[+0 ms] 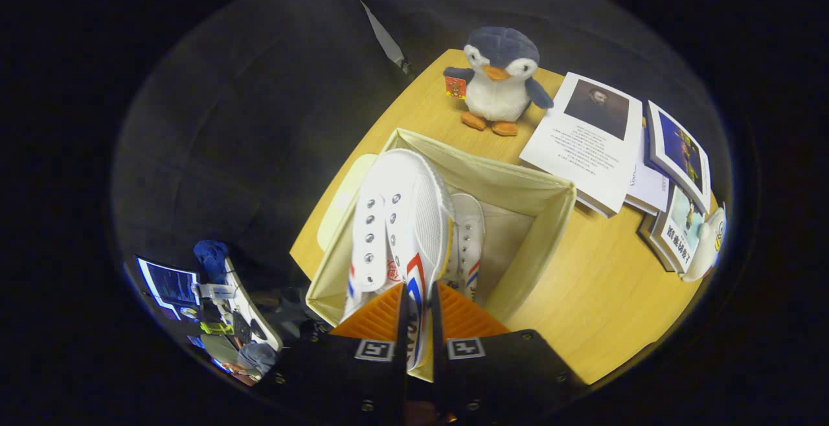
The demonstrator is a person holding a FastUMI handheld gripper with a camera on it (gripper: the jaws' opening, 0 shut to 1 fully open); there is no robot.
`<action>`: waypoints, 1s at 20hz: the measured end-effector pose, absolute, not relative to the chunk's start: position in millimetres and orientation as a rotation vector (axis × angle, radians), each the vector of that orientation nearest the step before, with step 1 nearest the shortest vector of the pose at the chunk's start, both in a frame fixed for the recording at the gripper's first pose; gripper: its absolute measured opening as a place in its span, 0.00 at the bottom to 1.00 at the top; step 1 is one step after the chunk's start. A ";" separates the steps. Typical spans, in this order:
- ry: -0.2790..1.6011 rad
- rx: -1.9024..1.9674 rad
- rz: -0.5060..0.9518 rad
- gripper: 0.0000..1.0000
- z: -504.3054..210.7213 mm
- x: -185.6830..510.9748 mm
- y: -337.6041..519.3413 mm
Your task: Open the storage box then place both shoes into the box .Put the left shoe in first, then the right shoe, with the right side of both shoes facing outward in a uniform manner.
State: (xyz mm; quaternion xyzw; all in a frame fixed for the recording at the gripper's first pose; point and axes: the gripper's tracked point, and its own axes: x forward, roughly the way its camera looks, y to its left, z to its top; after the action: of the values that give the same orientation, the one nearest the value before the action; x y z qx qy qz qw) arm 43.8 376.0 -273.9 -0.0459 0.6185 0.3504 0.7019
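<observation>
Our gripper (420, 313) clenched on heel of a white shoe (401, 219) w/ red-blue stripes, held toe-forward above the open storage box (550, 219), second shoe (467, 238) already inside, box on wooden table (596, 283), plush penguin (499, 79) & books (589, 141) beyond.

The gripper (419, 322) is clamped on the heel of a white canvas shoe (405, 219) that fills the left half of the open cream fabric storage box (547, 219). A second white shoe (467, 238) lies just at its 3 o'clock; beyond that, bare box floor. At 12 o'clock a plush penguin (500, 79), at 2 o'clock stacked books (592, 141) hem the box.
</observation>
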 end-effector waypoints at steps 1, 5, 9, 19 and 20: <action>1.360 -0.079 0.788 0.25 -267.5 46.7 378.3; 1.221 -0.107 0.779 0.89 -245.6 68.3 355.3; 1.090 -0.028 0.743 0.89 -202.7 83.3 323.7; 0.601 0.098 0.463 0.89 -93.1 110.2 173.5; 0.541 0.094 0.425 0.89 -79.9 112.7 158.1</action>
State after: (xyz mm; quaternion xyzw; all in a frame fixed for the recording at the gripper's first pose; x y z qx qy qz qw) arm 112.7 158.1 -79.9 0.0460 0.2652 0.2081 0.9404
